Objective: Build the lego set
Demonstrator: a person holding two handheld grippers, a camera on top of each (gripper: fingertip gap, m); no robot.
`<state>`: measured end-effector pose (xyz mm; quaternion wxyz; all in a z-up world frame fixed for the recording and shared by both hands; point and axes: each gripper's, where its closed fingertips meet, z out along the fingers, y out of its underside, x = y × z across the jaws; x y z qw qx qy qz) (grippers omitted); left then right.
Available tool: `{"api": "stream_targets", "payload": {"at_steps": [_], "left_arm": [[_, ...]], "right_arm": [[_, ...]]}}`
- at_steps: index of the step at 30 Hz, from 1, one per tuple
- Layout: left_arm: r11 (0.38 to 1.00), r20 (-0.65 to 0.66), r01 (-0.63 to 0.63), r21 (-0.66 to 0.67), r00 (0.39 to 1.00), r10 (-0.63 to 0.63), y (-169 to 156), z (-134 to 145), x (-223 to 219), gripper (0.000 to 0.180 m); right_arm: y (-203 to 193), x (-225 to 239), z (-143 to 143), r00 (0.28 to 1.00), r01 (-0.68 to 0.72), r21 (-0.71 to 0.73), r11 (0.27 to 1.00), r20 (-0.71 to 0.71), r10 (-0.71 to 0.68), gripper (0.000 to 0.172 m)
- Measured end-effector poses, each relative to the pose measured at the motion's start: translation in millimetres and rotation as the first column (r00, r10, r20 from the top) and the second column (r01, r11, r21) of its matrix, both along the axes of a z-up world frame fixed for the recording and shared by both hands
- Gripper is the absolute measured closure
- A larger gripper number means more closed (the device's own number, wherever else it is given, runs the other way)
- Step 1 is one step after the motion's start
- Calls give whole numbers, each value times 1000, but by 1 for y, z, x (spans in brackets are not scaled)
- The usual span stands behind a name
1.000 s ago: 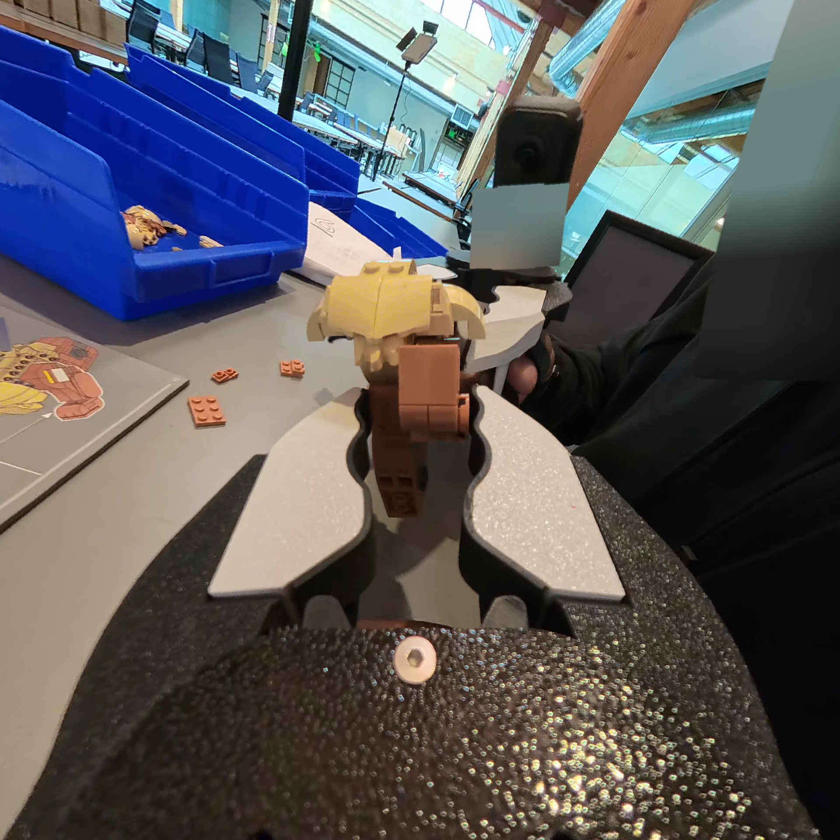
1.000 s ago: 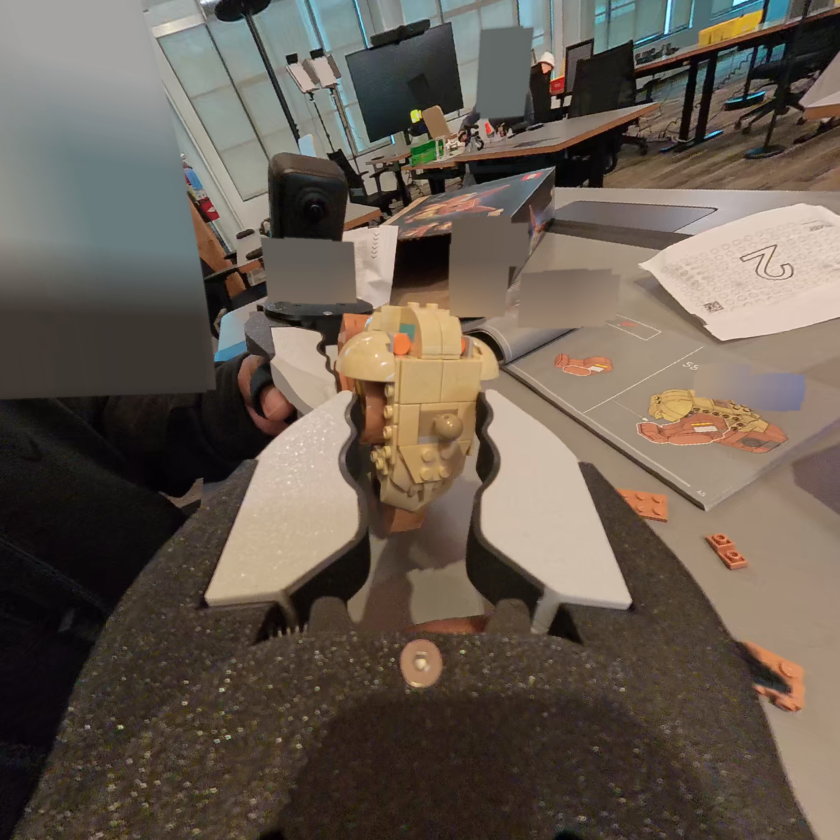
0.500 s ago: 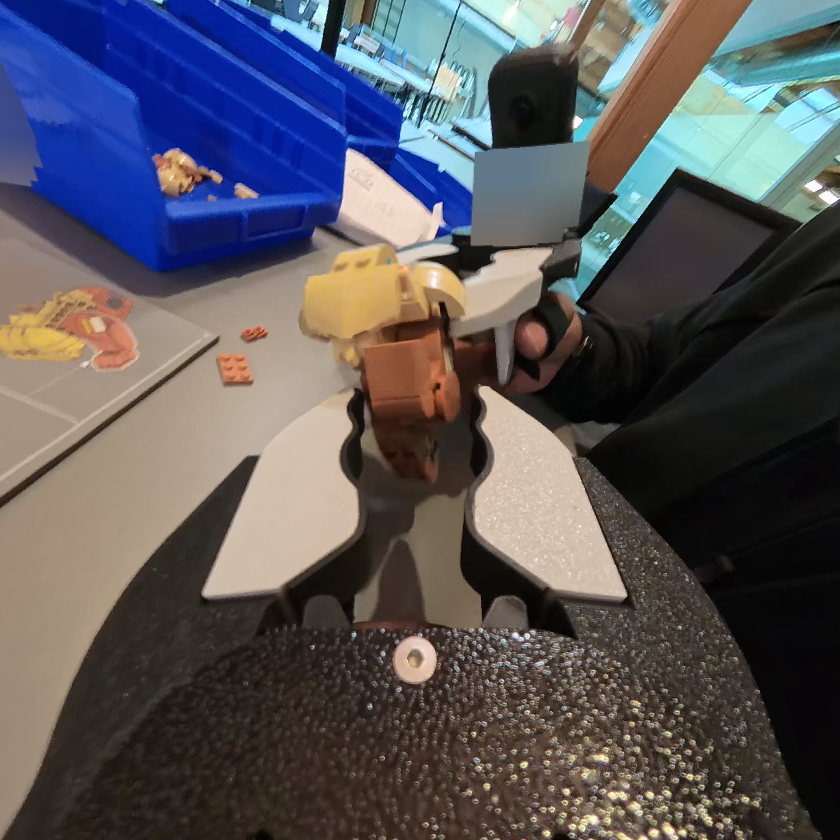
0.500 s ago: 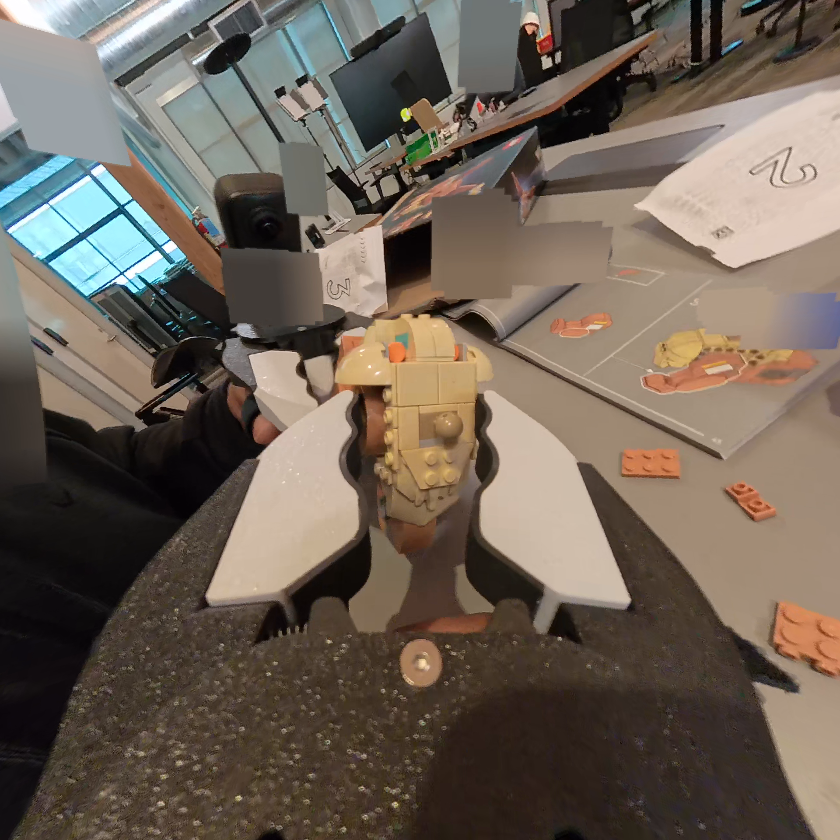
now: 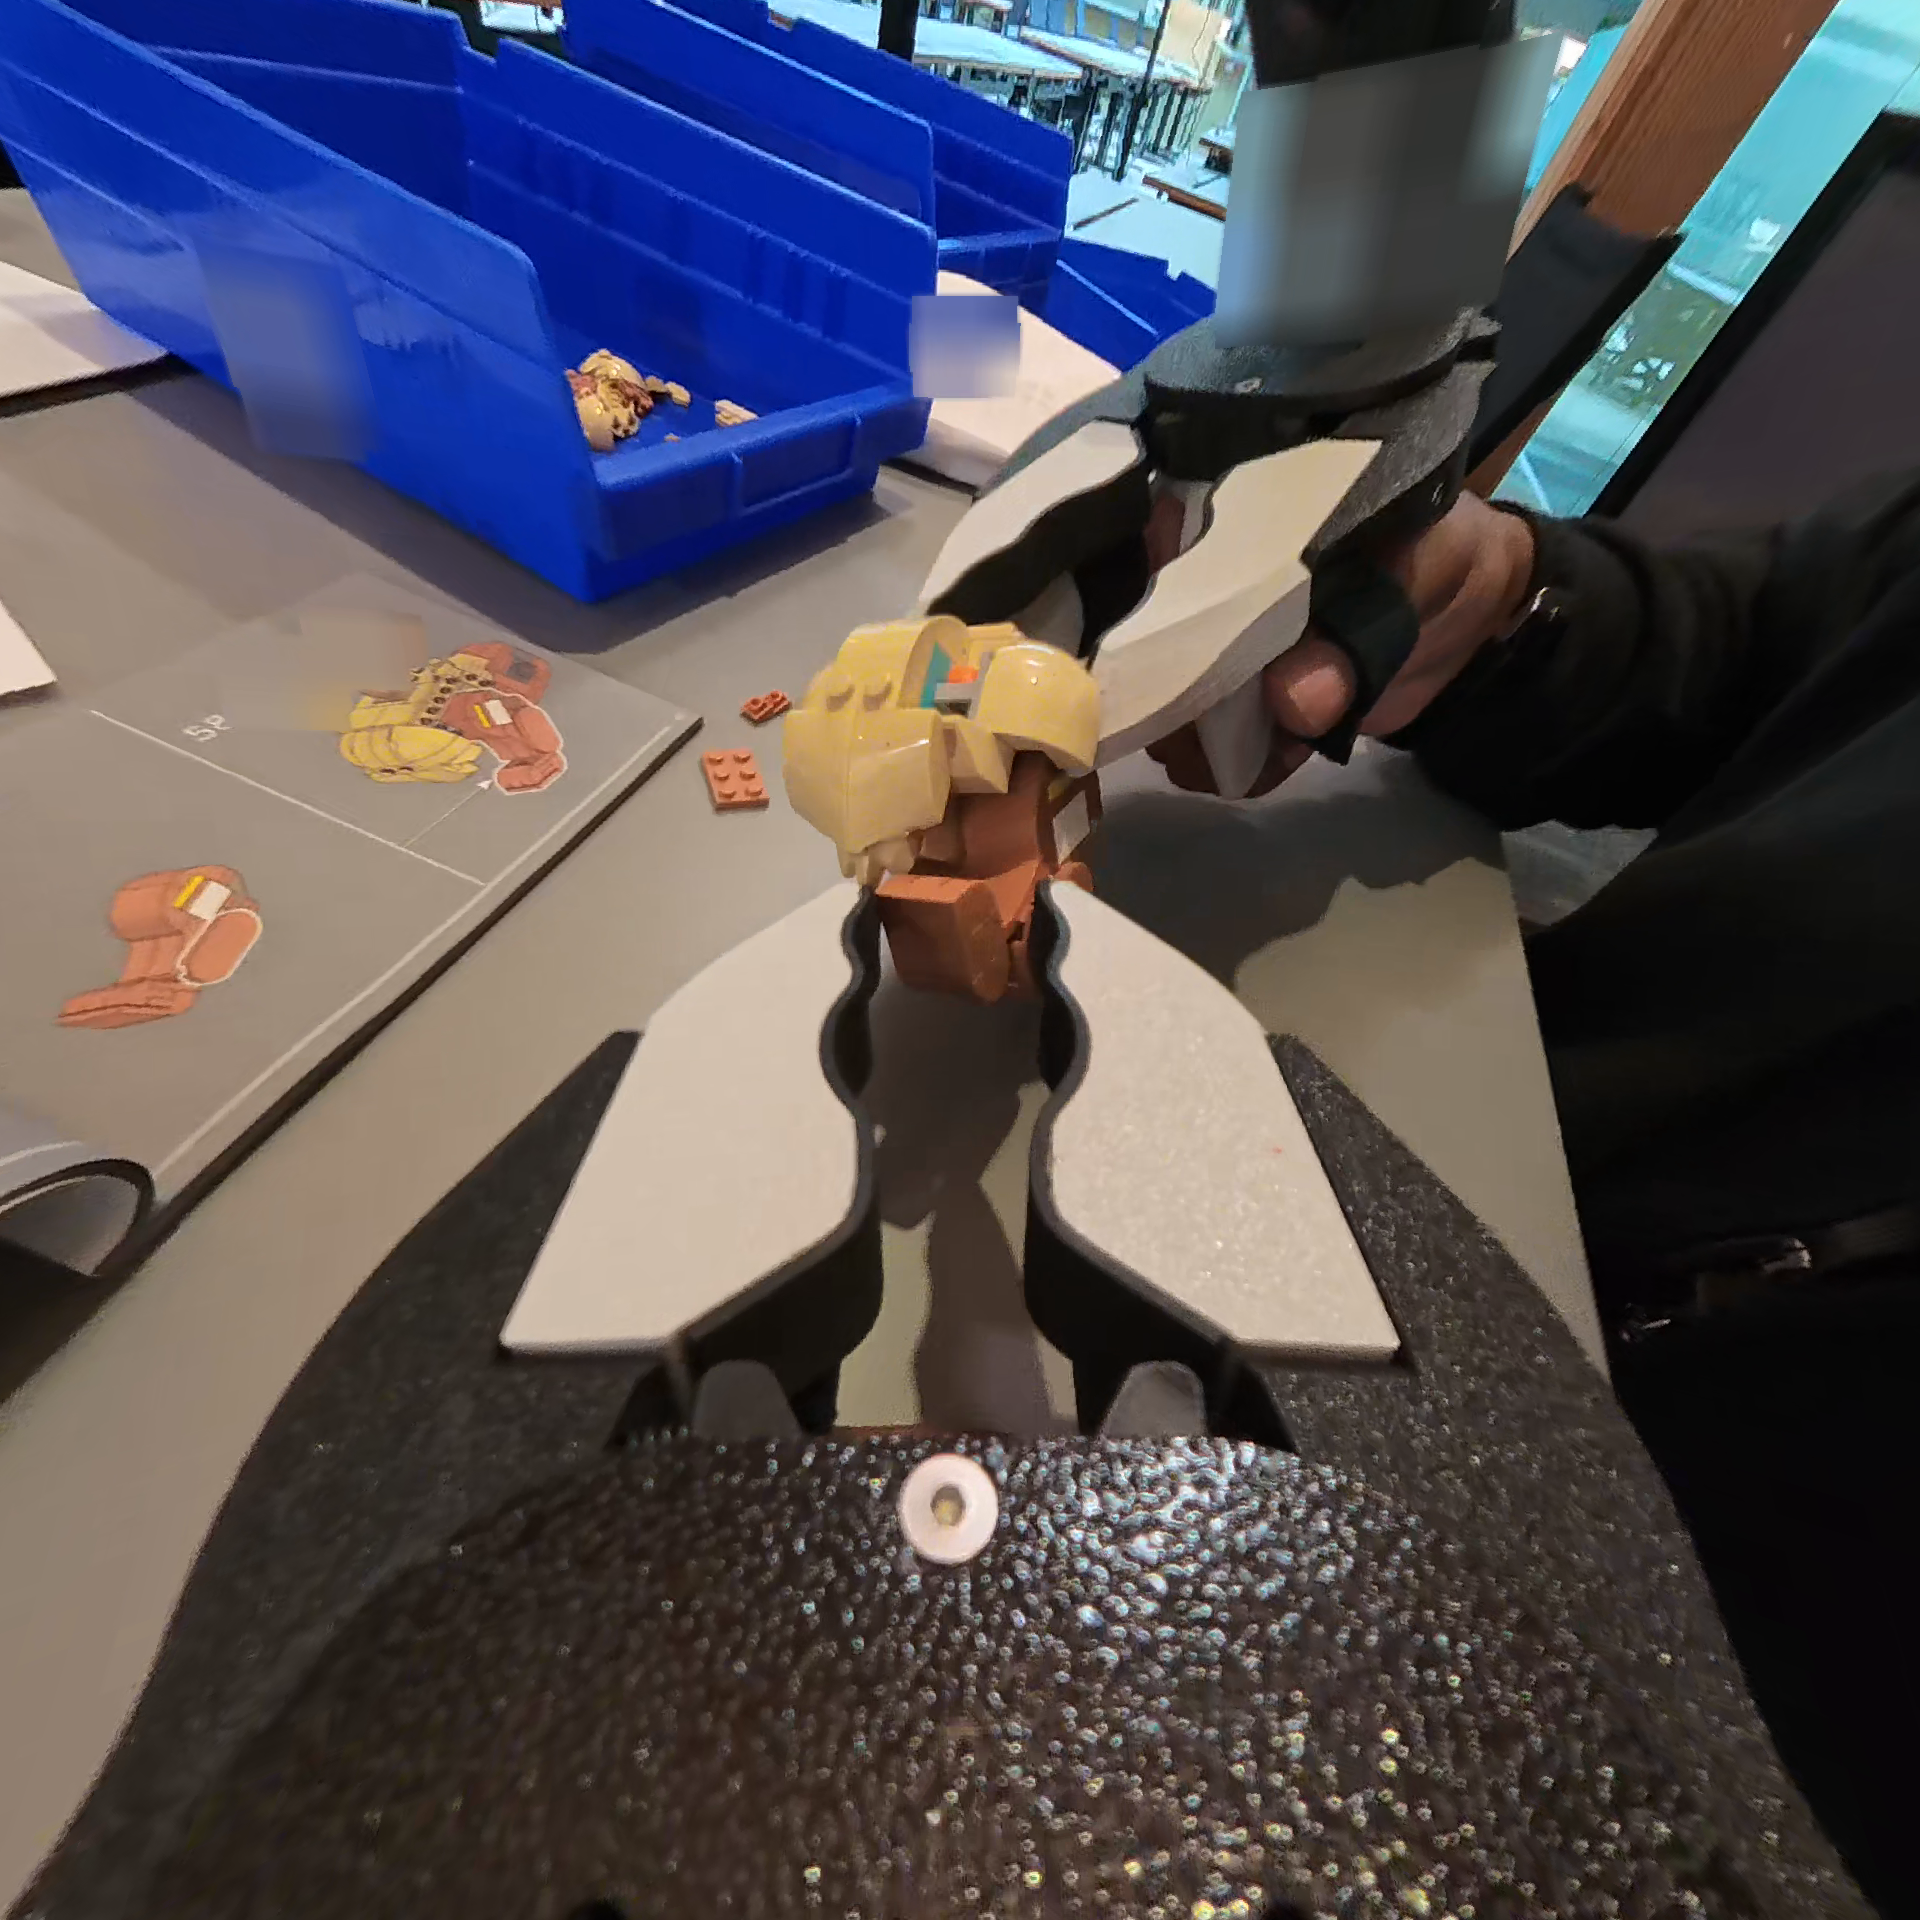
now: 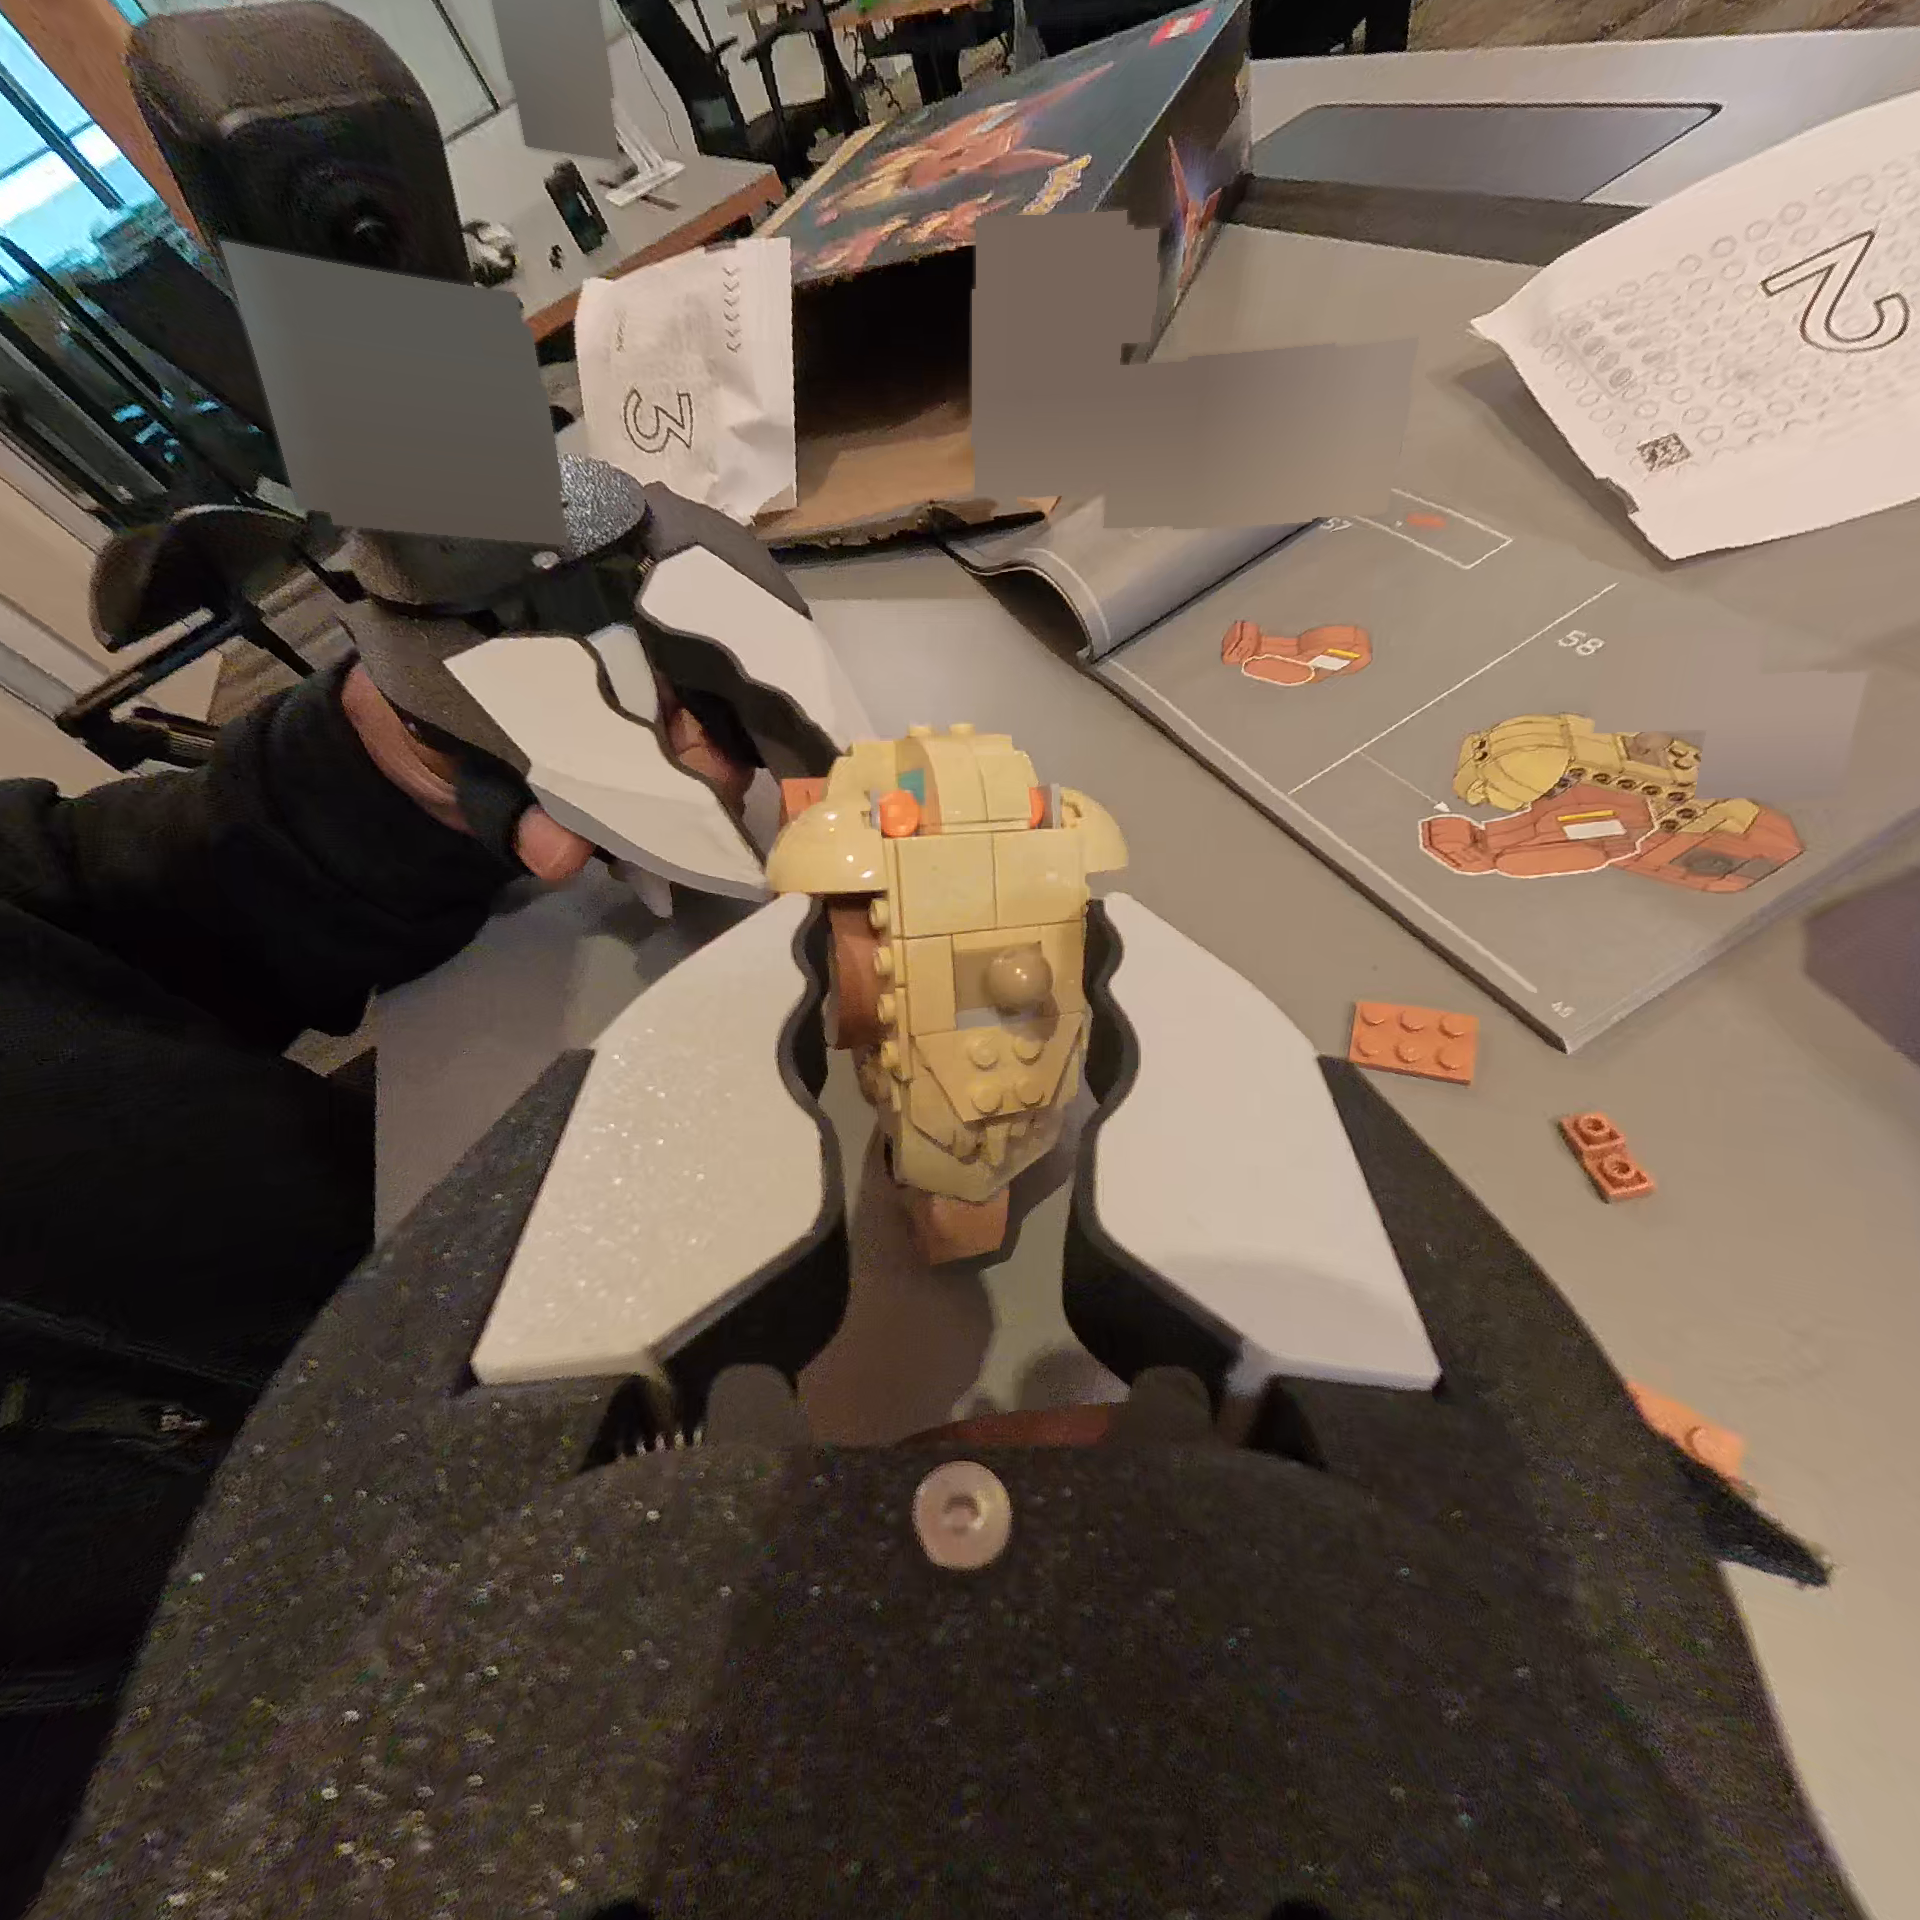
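Tan-and-brown plastic brick figure (image 6: 961, 987) hanging above grey table (image 6: 1558, 1299) — right gripper (image 6: 951, 925) clamping its tan body, left gripper (image 5: 951, 914) pinching its brown lower end, jaws narrowly apart.

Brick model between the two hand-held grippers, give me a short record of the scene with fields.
Held thing: tan and brown brick model, off the table
Right hand-held gripper: fingers closed on the model's tan part
Left hand-held gripper: fingertips pinch the model's brown end
Table: grey
Loose parts: orange-brown plate, small orange-brown piece
Booklet: open, right of the model
Bins: blue bin holding a few tan pieces
Behind: open cardboard box
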<state>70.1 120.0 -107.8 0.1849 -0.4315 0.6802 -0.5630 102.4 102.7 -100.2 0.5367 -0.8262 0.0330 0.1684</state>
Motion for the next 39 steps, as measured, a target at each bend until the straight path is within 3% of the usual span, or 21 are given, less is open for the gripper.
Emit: {"api": "stream_targets", "payload": {"at_steps": [13, 20, 23, 29, 34, 39], "left_arm": [[996, -65, 49, -73, 996, -53, 1, -7, -4, 160], [995, -67, 61, -75, 996, -66, -3, -8, -2, 160], [996, -72, 65, -67, 995, -70, -5, -9, -2, 160], [997, -120, 19, -79, 992, -29, 0, -14, 0, 153], [970, -239, -101, -222, 970, 46, 12, -16, 0, 151], [961, -322, -138, -240, 945, 55, 8, -27, -2, 152]], "right_arm": [[-4, -1, -2, 998, -49, 4, 999, -45, 49, 117], [-16, -5, -26, 988, -147, -151, 978, -71, 137, 113], [-16, -11, -32, 978, -192, -177, 965, -115, 173, 118], [-14, -8, -36, 982, -185, -167, 969, -77, 174, 120], [-11, -8, -27, 991, -129, -89, 988, 17, 131, 125], [-8, -6, -15, 994, -104, 1, 995, -25, 104, 128]]}}
